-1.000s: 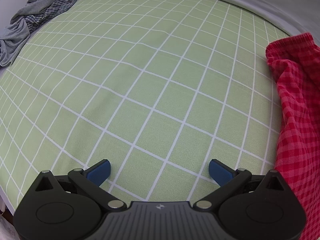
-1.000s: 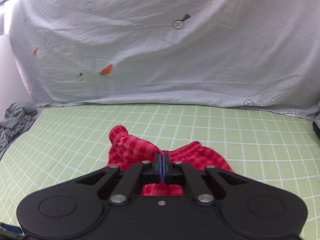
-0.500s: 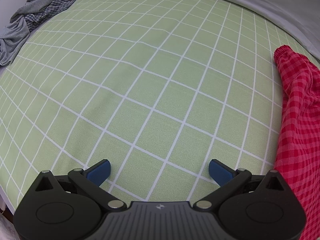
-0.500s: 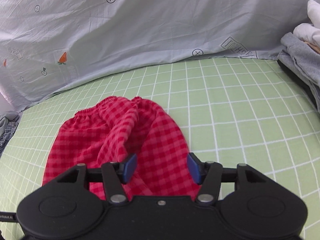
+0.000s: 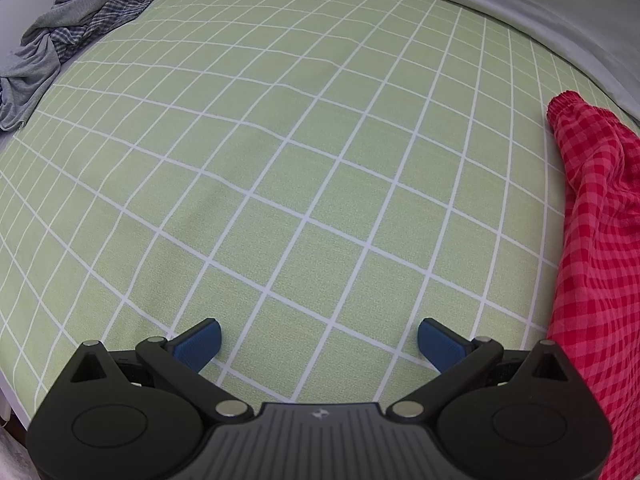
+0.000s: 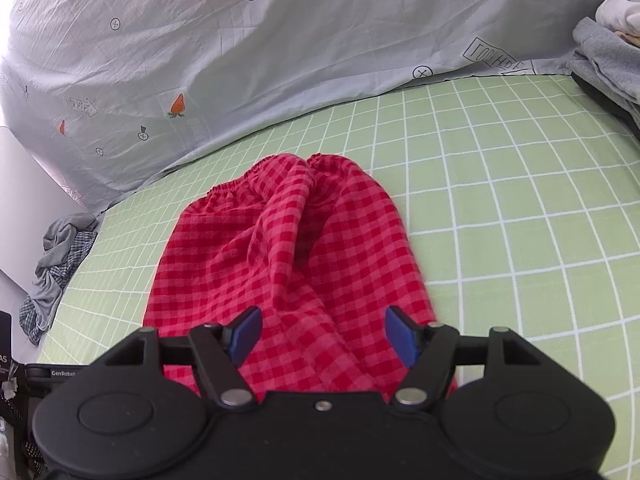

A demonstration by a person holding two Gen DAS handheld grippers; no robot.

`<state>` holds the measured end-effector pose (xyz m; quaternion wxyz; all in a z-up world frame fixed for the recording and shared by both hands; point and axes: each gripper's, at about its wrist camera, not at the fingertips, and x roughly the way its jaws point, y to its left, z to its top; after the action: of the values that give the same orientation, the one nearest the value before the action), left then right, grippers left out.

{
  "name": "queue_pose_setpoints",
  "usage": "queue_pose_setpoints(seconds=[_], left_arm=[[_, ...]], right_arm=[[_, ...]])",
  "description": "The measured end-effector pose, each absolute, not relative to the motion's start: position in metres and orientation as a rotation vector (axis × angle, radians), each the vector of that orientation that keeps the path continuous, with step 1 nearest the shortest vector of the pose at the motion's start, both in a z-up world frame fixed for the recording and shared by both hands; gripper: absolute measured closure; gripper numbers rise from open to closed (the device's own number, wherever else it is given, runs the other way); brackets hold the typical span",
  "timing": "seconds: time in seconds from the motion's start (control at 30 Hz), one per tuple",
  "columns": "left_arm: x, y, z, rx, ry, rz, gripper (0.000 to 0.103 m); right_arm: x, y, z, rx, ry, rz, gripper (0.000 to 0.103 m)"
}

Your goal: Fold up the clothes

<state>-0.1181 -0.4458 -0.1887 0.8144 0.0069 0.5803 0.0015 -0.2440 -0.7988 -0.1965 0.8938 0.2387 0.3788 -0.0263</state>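
Note:
Red checked shorts [image 6: 288, 248] lie rumpled on the green grid sheet [image 6: 500, 200], their elastic waistband at the far end. My right gripper [image 6: 322, 334] hovers over the near end of the shorts, its jaws opening, and the blue pads [image 6: 246, 334] stand apart from the cloth, gripping nothing. In the left wrist view the same shorts [image 5: 596, 248] run along the right edge. My left gripper [image 5: 318, 344] is open over bare sheet [image 5: 260, 160], to the left of the shorts, with nothing between its fingers.
A heap of grey and checked clothes [image 5: 60, 40] lies at the far left corner, also in the right wrist view [image 6: 56, 264]. A pale printed cover [image 6: 280, 60] rises behind the sheet. Folded grey and white clothes [image 6: 604, 56] are stacked at the far right.
My right gripper was shut on the red shorts, then let go and spread its jaws wide. The shorts dropped and now lie flat on the sheet. The left gripper stayed still.

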Motion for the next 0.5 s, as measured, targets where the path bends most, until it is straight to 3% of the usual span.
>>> queue_pose_setpoints(seconds=[0.1,0.17,0.2,0.27,0.3,0.5], left_arm=[[-0.119,-0.445,-0.189,0.014,1.238,0.004,0.0],[-0.119,-0.446,-0.189,0.014,1.236,0.004,0.0],[-0.119,-0.446,-0.189,0.014,1.236,0.004,0.0],[-0.12,-0.445,-0.188,0.015,1.234,0.004,0.0],[-0.119,-0.446,-0.189,0.015,1.233,0.003,0.0],[-0.119,-0.446,-0.189,0.015,1.231,0.003,0.0]], right_arm=[[-0.246,-0.797,-0.2,0.446,0.813,-0.079,0.036],[-0.247,-0.794,-0.204,0.417,0.835,-0.081,0.058],[-0.248,-0.794,-0.206,0.415,0.84,-0.071,0.065],[-0.25,-0.792,-0.209,0.413,0.85,-0.065,0.093],[-0.251,-0.792,-0.21,0.414,0.856,-0.086,0.1],[-0.272,-0.803,-0.202,0.515,0.829,-0.199,0.102]])
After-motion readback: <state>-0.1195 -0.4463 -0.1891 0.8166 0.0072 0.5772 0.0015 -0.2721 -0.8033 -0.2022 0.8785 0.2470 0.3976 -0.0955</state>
